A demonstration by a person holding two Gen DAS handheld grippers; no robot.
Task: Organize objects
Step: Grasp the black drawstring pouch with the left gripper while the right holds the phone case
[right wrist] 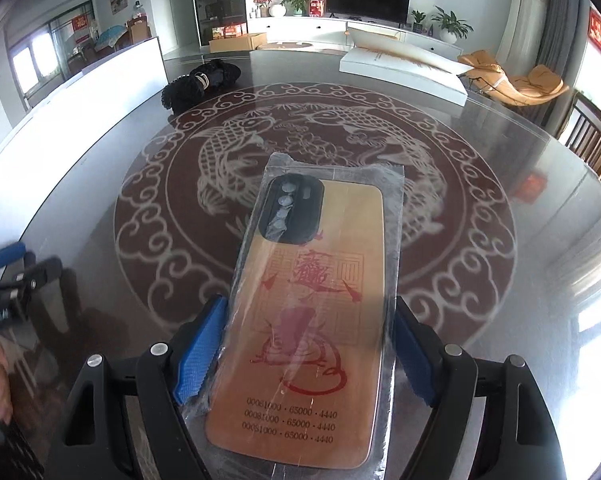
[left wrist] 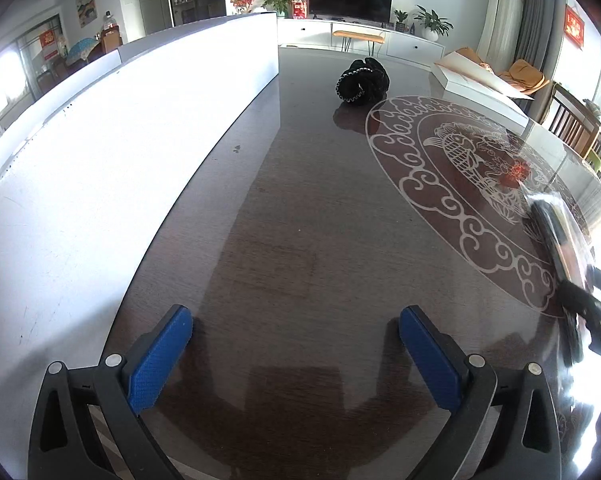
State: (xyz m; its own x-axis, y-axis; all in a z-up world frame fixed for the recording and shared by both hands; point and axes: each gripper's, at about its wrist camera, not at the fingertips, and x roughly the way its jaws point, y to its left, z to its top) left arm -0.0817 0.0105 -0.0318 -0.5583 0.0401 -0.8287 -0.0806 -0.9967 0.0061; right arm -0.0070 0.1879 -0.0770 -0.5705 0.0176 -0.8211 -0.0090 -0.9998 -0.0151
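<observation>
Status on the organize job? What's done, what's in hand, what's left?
Done: nothing visibly sorted yet.

In hand: the right gripper has its jaws closed on the sides of a plastic-wrapped phone case, carried above the glass table.

Left: the black scrunchie lies loose near the white box, and the left gripper is open and empty. I can't tell where items belong.

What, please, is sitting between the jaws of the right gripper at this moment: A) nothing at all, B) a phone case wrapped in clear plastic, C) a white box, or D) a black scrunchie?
B: in the right wrist view the gold phone case in its clear wrapper lies between the blue pads of the right gripper, while the black scrunchie sits far off on the table.
</observation>
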